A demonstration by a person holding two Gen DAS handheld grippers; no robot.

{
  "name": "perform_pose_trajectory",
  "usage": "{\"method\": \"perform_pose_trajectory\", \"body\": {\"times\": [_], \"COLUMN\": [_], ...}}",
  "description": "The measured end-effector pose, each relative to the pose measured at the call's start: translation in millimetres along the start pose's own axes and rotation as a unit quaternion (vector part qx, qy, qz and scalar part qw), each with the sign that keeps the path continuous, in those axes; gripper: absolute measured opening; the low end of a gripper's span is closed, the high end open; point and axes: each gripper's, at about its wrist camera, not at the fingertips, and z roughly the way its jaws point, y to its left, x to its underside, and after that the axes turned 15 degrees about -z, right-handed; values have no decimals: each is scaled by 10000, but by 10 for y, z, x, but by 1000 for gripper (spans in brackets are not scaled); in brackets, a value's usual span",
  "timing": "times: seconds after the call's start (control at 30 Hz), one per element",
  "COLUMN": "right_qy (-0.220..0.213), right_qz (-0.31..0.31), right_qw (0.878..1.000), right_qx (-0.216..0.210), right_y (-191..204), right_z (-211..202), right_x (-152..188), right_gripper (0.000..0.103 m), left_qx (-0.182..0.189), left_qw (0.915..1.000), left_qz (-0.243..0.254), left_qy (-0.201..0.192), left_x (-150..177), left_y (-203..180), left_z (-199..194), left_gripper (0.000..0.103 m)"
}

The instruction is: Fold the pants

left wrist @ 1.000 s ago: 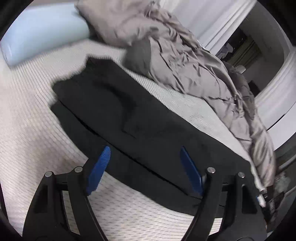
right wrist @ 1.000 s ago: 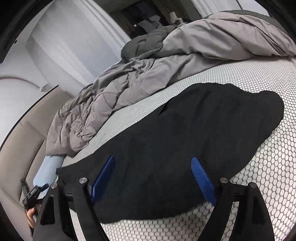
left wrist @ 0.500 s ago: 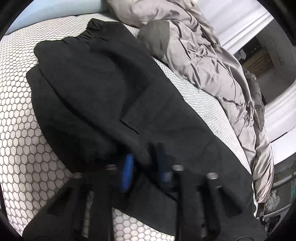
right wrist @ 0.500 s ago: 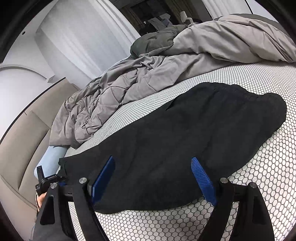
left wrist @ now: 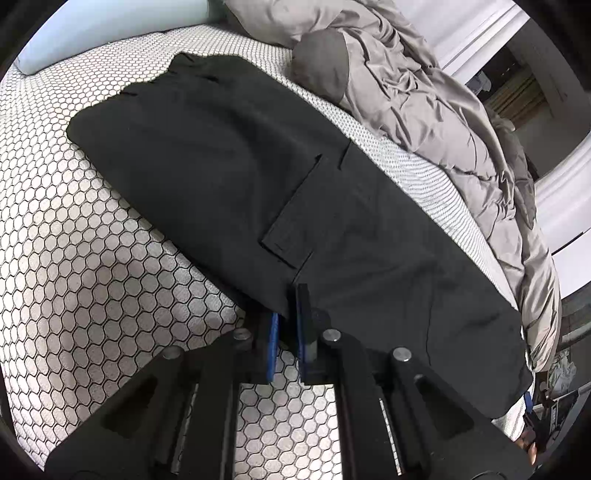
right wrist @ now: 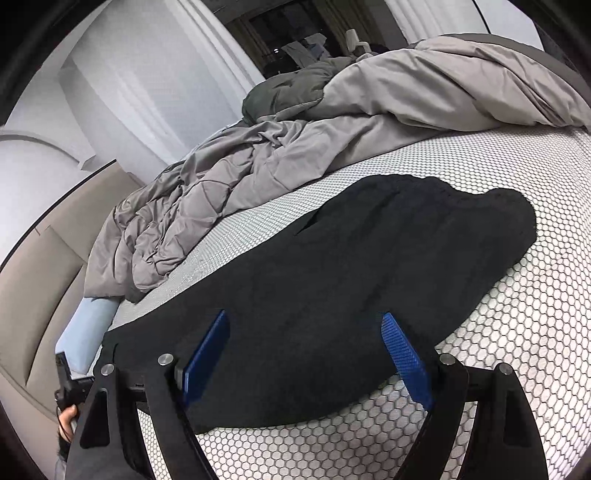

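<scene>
Honeycomb-print bed sheet (left wrist: 85,266) everywhere, with a pale blue pillow (left wrist: 92,33) off at the left end. Black pants (left wrist: 280,192) lie stretched flat across the bed, waistband toward that pillow, and a rumpled grey duvet (left wrist: 436,99) is piled along the far side. Left gripper (left wrist: 287,325) has its fingers pinched together on the pants' near edge. Right gripper (right wrist: 303,354) hangs over the pants, fingers wide apart, gripping nothing.
</scene>
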Motion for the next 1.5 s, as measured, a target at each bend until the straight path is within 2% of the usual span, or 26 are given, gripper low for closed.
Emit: {"method": "perform_pose_trajectory", "body": {"times": [0.07, 0.13, 0.2, 0.3, 0.37, 0.43, 0.53, 0.6, 0.67, 0.7, 0.73, 0.77, 0.83, 0.93, 0.97, 1.03, 1.1, 1.17, 1.23, 1.37, 1.43, 1.5], "right_qy": [-82, -194, -235, -78, 68, 90, 53, -140, -172, -204, -259, -264, -432, -270, 2, 473, 515, 398, 245, 387, 488, 498], "right_qz": [56, 136, 385, 1003, 1500, 1951, 2413, 2577, 2689, 2684, 2611, 2473, 2220, 1856, 1829, 1894, 2227, 2446, 2493, 2559, 2543, 2426], "right_qw": [9999, 9994, 9979, 9927, 9875, 9807, 9703, 9658, 9629, 9629, 9647, 9683, 9739, 9822, 9827, 9798, 9733, 9688, 9681, 9641, 9635, 9673], "right_qx": [103, 242, 467, 660, 475, 119, -162, -241, -159, -208, -237, -223, -212, 95, 296, 424, 202, 89, 8, -588, -680, -556], "right_y": [-72, -173, -367, -702, -925, -1088, -1252, -1331, -1406, -1410, -1407, -1380, -1312, -1275, -1289, -1362, -1457, -1502, -1501, -1384, -1319, -1221], "right_z": [-78, -178, -265, -289, -208, -80, 121, 194, 231, 213, 158, 49, -200, -368, -310, -162, -136, -179, -232, -104, -24, 54], "right_x": [-14, -14, 11, 95, 162, 216, 212, 179, 158, 157, 144, 117, 69, 131, 189, 263, 319, 322, 315, 348, 366, 336], "right_gripper": [86, 86, 86, 86, 86, 86, 85, 67, 33, 29, 16, 9, 7, 7, 7, 10, 20, 37, 45, 45, 45, 44], "left_qx": [-4, 20, 12, 65, 65, 36, -13, -10, 8, 19, 31, 31, 23, 16, 13, -21, -14, 41, 147, 310, 315, 426], "left_qw": [9999, 9999, 10000, 10000, 10000, 10000, 10000, 10000, 10000, 10000, 10000, 10000, 10000, 10000, 10000, 9999, 10000, 10000, 9998, 9980, 9975, 9969], "left_qz": [87, 129, 55, -47, -47, -17, 46, 47, 27, 10, -6, 3, 24, 80, 97, 135, 94, -18, -82, 243, 217, 49], "left_qy": [-61, -75, -32, 4, -1, -18, -35, -34, -25, -15, -9, -9, -8, 5, 7, -8, 5, 45, 116, 489, 599, 666], "left_x": [-5, 16, 7, -3, -13, -9, -12, -13, -21, -27, -31, -35, -36, -35, -33, -26, -17, -3, 42, 161, 177, 170], "left_y": [-39, -11, 25, 64, 60, 36, -23, -23, -37, -32, -28, -30, -28, -38, -42, -58, -61, -43, -51, -184, -185, -140], "left_z": [-42, -90, -87, -68, -63, -31, 34, 51, 75, 79, 79, 81, 93, 103, 101, 83, 40, -28, -90, -68, -16, 13], "left_gripper": [7, 15, 15, 15, 15, 15, 15, 15, 15, 15, 15, 15, 15, 17, 17, 17, 17, 19, 26, 32, 33, 33]}}
